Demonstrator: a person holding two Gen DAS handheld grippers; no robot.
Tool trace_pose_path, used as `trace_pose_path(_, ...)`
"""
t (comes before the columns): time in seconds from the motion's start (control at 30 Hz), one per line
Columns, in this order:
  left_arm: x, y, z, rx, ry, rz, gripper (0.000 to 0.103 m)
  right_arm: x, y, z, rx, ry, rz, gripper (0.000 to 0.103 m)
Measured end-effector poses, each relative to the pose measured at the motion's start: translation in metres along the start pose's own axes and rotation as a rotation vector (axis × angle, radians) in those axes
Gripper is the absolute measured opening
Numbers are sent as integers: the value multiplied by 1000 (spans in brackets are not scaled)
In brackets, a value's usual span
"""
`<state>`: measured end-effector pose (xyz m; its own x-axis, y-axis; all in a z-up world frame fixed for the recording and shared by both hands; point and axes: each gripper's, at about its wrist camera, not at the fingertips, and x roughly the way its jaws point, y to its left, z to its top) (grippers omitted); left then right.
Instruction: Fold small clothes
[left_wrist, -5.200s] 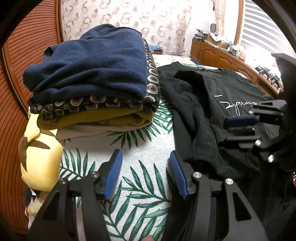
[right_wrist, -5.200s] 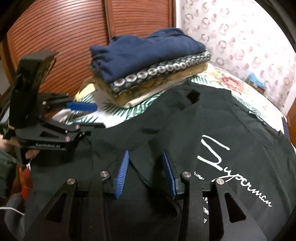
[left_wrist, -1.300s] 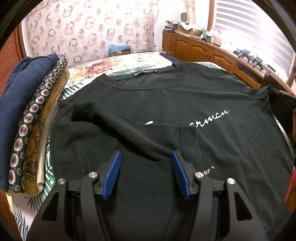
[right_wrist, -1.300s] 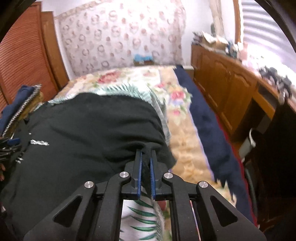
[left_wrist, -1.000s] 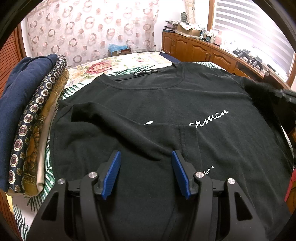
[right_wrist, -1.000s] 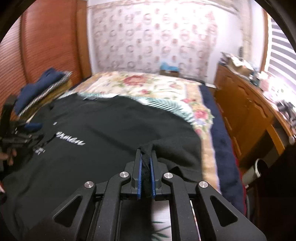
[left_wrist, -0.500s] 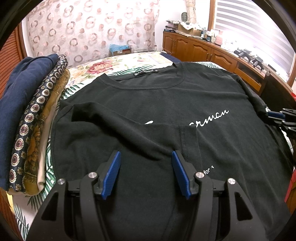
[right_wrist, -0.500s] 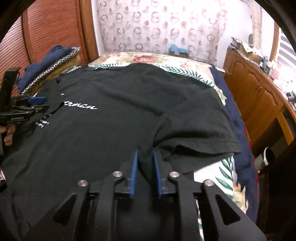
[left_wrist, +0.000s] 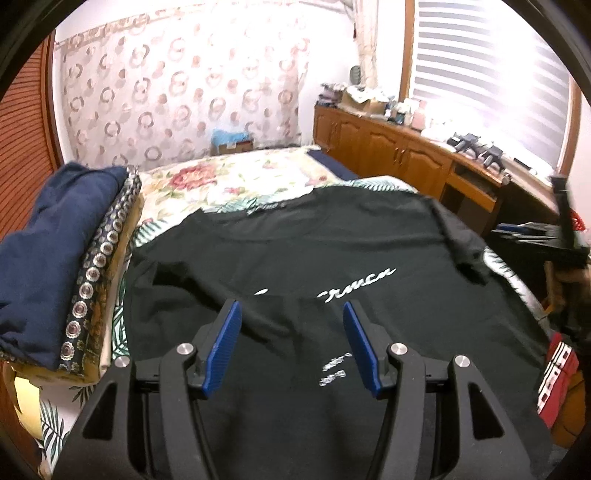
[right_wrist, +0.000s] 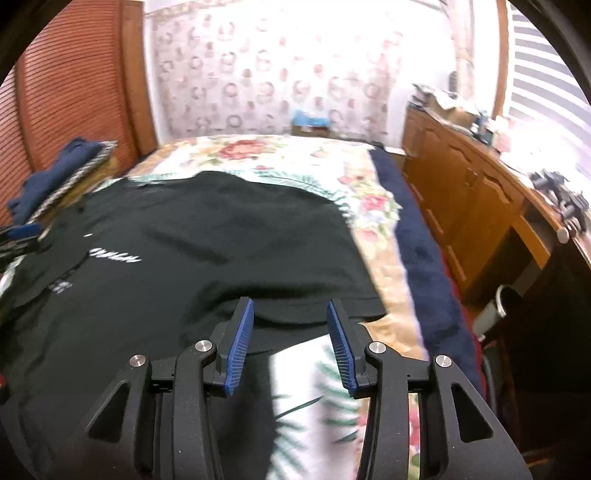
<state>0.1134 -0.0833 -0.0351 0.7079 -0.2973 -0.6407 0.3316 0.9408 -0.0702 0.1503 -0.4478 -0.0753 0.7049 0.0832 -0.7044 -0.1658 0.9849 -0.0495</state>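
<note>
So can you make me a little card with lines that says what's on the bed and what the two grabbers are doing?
shirt: black T-shirt spread on the bed, white writing up, one sleeve folded in
pile: folded clothes beside the shirt, navy on top
left gripper: open, over the shirt, holding nothing
right gripper: jaws just opened, over the shirt's edge, not pressing on it

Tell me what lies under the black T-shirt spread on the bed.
Under the black T-shirt a white palm-leaf sheet shows past its hem and collar, with a floral bedspread beyond. What lies beneath the shirt's middle is covered.
</note>
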Motion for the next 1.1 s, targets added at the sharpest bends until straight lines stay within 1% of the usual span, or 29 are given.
trace_pose_path(0.13, -11, -8, 2, 0, -23, -25, 57, 30, -25, 3, 97, 64, -22, 41)
trace_pose_path(0.23, -15, -13, 1, 3, -27, -34, 57, 44, -35, 3, 142, 93, -17, 41)
trace_pose_path(0.4, -20, -19, 0, 6, -32, -48, 57, 46, -43, 6, 185, 85, -7, 41)
trace_pose_path(0.57, -22, -23, -2, 7, -35, -55, 57, 51, -44, 4, 186, 115, -30, 42)
trace_pose_path(0.63, -22, -24, -4, 5, -32, -57, 57, 53, -45, 1, 197, 132, -41, 47)
trace_pose_path(0.8, -20, -25, -5, -2, -25, -70, 57, 53, -54, -2, 238, 133, -13, 49)
trace_pose_path(0.97, -19, -26, -3, -1, -22, -73, 57, 58, -60, -1, 300, 151, 55, 49)
trace_pose_path(1.03, -19, -26, -3, -2, -22, -73, 57, 58, -60, -1, 307, 152, 61, 49)
trace_pose_path(1.07, -19, -27, -3, -3, -21, -72, 57, 58, -59, 0, 307, 153, 61, 48)
trace_pose_path(1.1, -19, -27, -3, -4, -21, -73, 57, 58, -58, 0, 303, 151, 63, 44)
